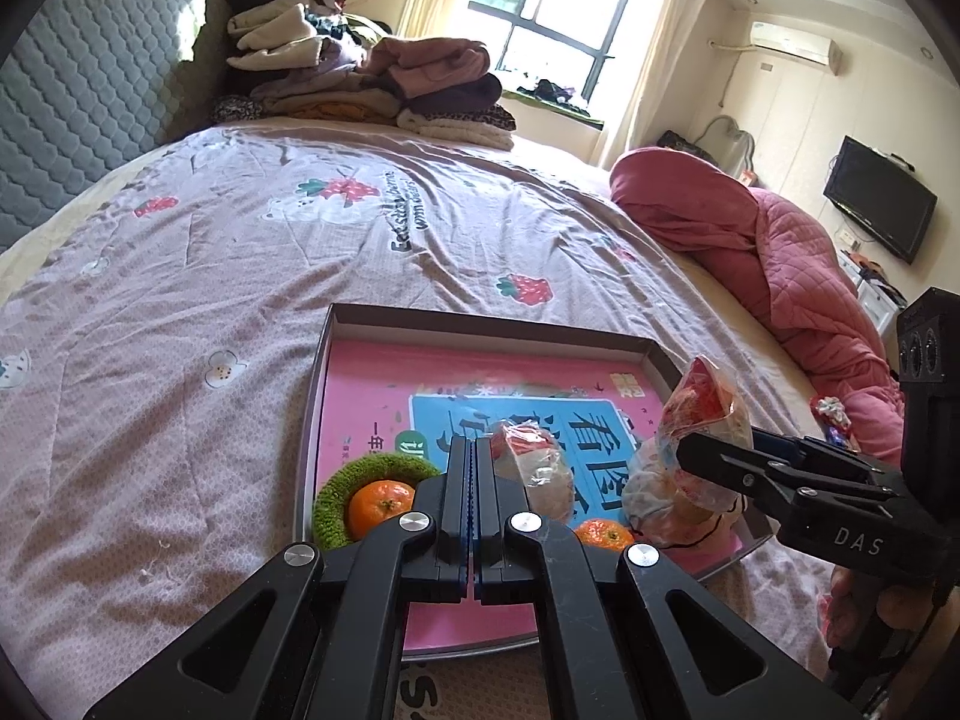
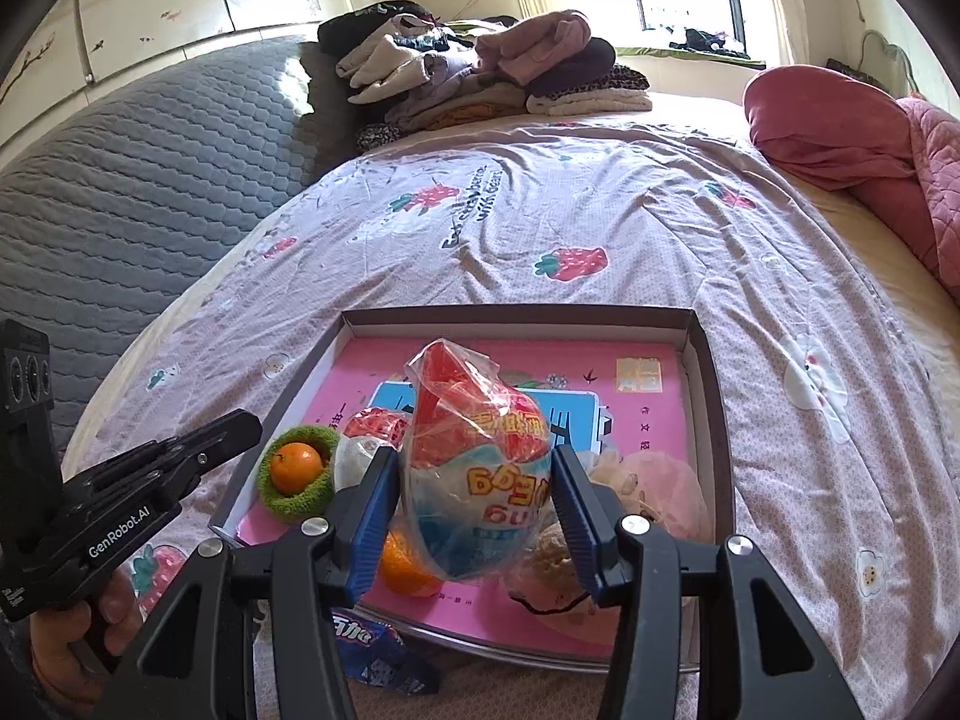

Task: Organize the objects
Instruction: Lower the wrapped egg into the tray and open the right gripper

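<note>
**Wrapped egg-shaped toy held over the box tray on the bed**

At the far left, a grey quilted mattress (image 2: 138,180) leans beside the bed, whose pale purple strawberry-print bedspread (image 1: 240,276) fills the scene. A pile of folded clothes (image 1: 360,78) sits at the far end.

On the near part of the bedspread lies a shallow brown cardboard box tray (image 2: 708,372) lined with a pink and blue printed sheet. In its near left corner a green knitted ring (image 2: 297,474) encircles a small orange mandarin (image 2: 294,467). The left gripper (image 1: 474,480) hovers just right of it, jaws clenched together with nothing between them. Beyond its tips sits a small clear-wrapped packet with red print (image 1: 528,462). A second mandarin (image 1: 603,534) lies near the tray's near edge.

The right gripper (image 2: 477,480) grasps a large egg-shaped toy in clear plastic wrap, red on top and blue-white below (image 2: 474,468), its blue pads (image 2: 372,516) pressing both sides. Only the right wrist view shows that grip head-on, plus a blue printed wrapper (image 2: 372,654) on the bedspread below the tray's near edge. Only the left wrist view shows a wall-mounted black television (image 1: 879,198) at the far right. A rumpled pink quilt (image 1: 780,258) lies along the bed's right side.
</note>
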`<state>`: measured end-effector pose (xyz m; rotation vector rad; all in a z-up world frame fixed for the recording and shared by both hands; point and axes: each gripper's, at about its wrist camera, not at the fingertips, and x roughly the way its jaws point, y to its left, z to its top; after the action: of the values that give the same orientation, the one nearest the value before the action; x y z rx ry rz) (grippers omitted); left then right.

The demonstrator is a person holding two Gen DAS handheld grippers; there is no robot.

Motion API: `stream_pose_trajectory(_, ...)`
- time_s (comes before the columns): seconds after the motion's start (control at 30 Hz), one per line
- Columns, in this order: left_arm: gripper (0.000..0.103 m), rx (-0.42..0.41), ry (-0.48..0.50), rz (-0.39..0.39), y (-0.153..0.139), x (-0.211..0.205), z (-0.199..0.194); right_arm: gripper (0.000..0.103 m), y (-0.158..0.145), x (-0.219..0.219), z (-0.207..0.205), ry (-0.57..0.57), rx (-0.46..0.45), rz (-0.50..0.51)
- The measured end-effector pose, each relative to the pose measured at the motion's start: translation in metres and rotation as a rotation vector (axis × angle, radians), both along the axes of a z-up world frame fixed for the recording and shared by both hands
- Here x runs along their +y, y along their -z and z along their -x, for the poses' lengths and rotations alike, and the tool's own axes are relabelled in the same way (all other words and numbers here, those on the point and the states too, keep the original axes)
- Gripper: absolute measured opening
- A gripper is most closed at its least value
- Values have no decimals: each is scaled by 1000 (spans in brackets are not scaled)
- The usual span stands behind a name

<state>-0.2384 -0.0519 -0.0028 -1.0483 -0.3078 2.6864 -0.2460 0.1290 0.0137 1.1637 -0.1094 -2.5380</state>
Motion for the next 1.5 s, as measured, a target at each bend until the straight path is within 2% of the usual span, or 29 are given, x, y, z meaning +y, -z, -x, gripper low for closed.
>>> stream_pose_trajectory(0.83, 0, 1, -33, 167, 20, 11, 10, 51, 41, -17, 20, -6, -66, -71)
stream_pose_trajectory(1.23, 0, 2, -39, 224, 27, 16, 14, 51, 51, -25, 28, -12, -85, -107)
stream_pose_trajectory(1.5, 0, -15, -49, 230, 31, 15, 18, 52, 53, -27, 30, -9, -85, -109)
